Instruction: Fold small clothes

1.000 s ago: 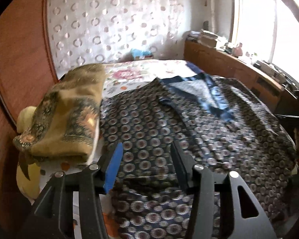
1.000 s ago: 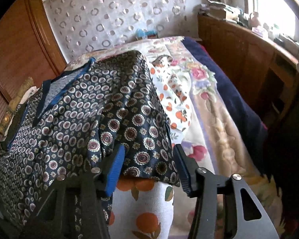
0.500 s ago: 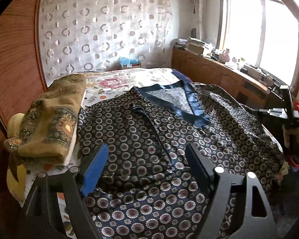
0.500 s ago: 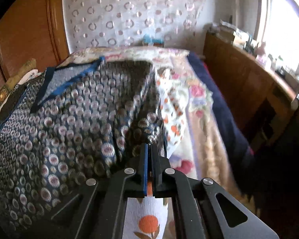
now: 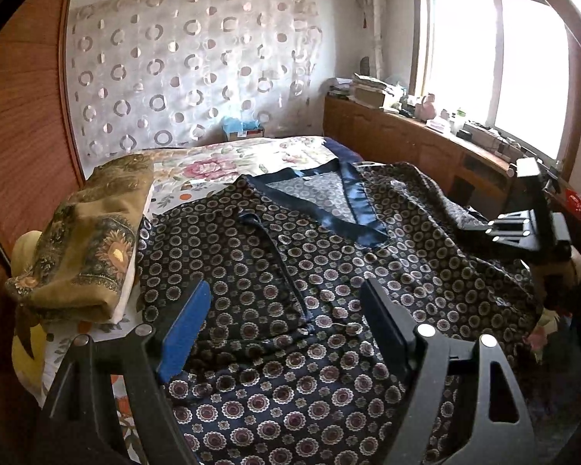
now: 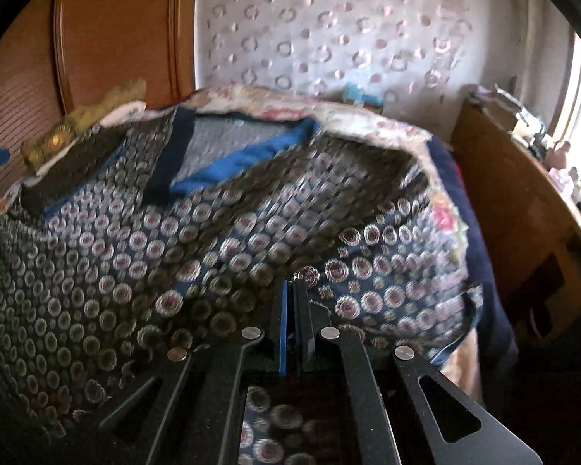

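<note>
Right claw (image 6: 293,294) is pinching the edge of the dotted shirt (image 5: 329,283) lying on the bed (image 5: 220,162). Left claw (image 5: 286,321) is hanging wide open above it.

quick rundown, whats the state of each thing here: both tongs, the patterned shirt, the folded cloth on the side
left tongs: open, hovering over the shirt, holding nothing
right tongs: shut on the shirt's side edge
dark navy circle-patterned shirt with blue collar: spread on the bed, one sleeve folded in
mustard paisley cloth: folded, beside the shirt
</note>
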Tool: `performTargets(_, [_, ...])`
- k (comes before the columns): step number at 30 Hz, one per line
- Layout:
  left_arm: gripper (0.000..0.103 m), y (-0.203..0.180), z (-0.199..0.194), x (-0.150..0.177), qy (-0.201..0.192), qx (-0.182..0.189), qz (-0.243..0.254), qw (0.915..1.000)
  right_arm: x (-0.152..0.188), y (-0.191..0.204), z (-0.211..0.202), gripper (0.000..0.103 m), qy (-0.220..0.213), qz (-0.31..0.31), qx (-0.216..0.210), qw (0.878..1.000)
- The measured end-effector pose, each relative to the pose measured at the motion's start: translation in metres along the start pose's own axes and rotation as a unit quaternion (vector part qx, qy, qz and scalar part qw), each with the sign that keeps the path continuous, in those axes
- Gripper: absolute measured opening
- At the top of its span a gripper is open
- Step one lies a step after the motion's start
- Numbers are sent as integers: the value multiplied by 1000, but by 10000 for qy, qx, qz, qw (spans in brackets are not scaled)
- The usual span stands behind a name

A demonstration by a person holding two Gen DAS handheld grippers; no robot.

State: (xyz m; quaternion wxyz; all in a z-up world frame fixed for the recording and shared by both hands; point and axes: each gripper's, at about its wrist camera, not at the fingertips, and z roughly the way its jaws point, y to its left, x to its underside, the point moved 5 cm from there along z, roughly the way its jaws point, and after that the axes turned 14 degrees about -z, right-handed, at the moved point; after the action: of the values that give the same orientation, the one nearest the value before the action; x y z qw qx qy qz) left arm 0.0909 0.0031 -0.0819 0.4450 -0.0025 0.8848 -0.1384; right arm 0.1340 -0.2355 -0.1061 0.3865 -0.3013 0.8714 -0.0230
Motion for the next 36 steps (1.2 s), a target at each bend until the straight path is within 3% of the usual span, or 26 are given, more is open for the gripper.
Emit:
performTargets(6, [80,-8,-5,1,-60,100,-11,9999,1,-10,12,3,78,133,-16,9999])
performTargets(10, [80,-15,-5,4,-44,151,27,9999,2,-12,-7,30,-94,252,27,9996])
performTargets(13, [80,-19,-5,5,-35,175,53,9998,1,-21,-33,44,-422,363,180,9983])
performTargets(16, [80,-23,-5,5,-31,207,66,9998,5,-40,-54,49,-658,532,446,9954])
performTargets(20, [80,-27,-5,7,-23,251,76,9997,20,-66,-48,52,-419,714,808,9933])
performTargets(25, [80,-30,-4,11,12,271,74,9996,42,-86,-10,52,100,1226,745,9896])
performTargets(30, [80,-33,-3,13,55,281,91,9995,57,-109,12,52,347,1808,425,9820])
performTargets(36, [80,-34,-3,14,64,281,88,9995,49,-122,31,52,425,2157,99,9755])
